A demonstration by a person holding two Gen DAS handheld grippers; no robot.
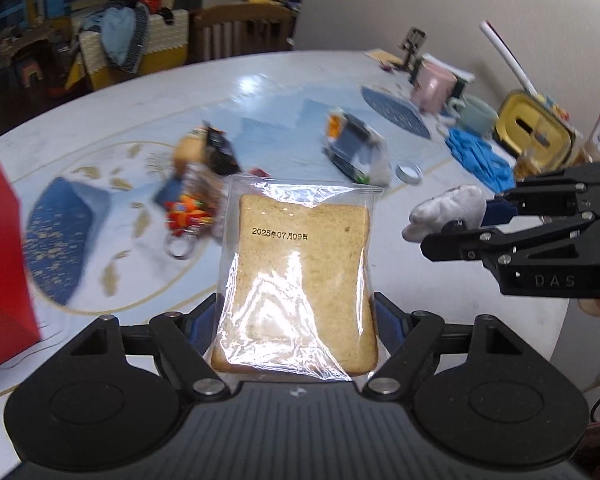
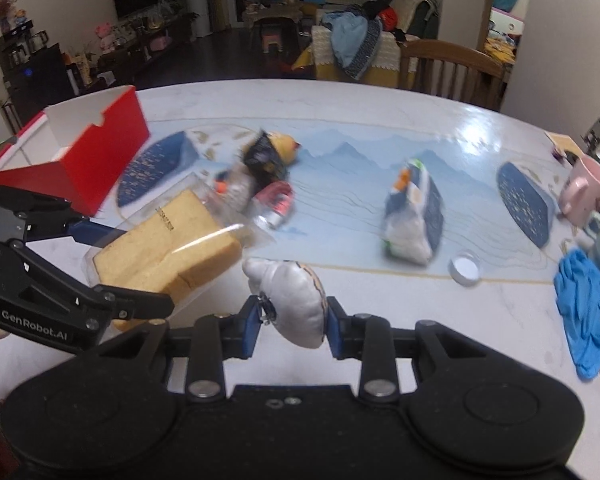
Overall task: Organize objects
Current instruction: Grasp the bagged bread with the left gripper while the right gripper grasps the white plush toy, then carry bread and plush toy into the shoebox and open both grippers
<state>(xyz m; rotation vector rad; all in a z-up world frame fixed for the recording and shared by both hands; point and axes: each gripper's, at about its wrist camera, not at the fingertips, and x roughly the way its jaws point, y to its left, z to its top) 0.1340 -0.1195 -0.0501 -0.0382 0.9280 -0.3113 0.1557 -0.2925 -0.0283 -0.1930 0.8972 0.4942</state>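
Observation:
A slice of bread in a clear bag [image 1: 300, 272] stands upright between the blue pads of my left gripper [image 1: 298, 320], which is shut on it above the table. From the right wrist view the same bagged bread [image 2: 168, 244] sits in the left gripper [image 2: 126, 268] at the left. My right gripper [image 2: 293, 324] is shut on a small grey plush toy [image 2: 296, 300], squeezed between its pads. In the left wrist view, that plush toy [image 1: 444, 208] and right gripper [image 1: 460, 224] hang at the right. An open red box [image 2: 100, 152] stands at the table's left.
On the patterned table [image 2: 340, 104] lie a heap of snack packs [image 2: 264, 160], a can [image 2: 276, 204], a blue-white packet [image 2: 416, 208], a white lid [image 2: 466, 266] and blue gloves [image 2: 584, 312]. A pink mug [image 2: 584, 192] and yellow box [image 1: 536, 128] stand far right. A wooden chair [image 2: 452, 64] is behind.

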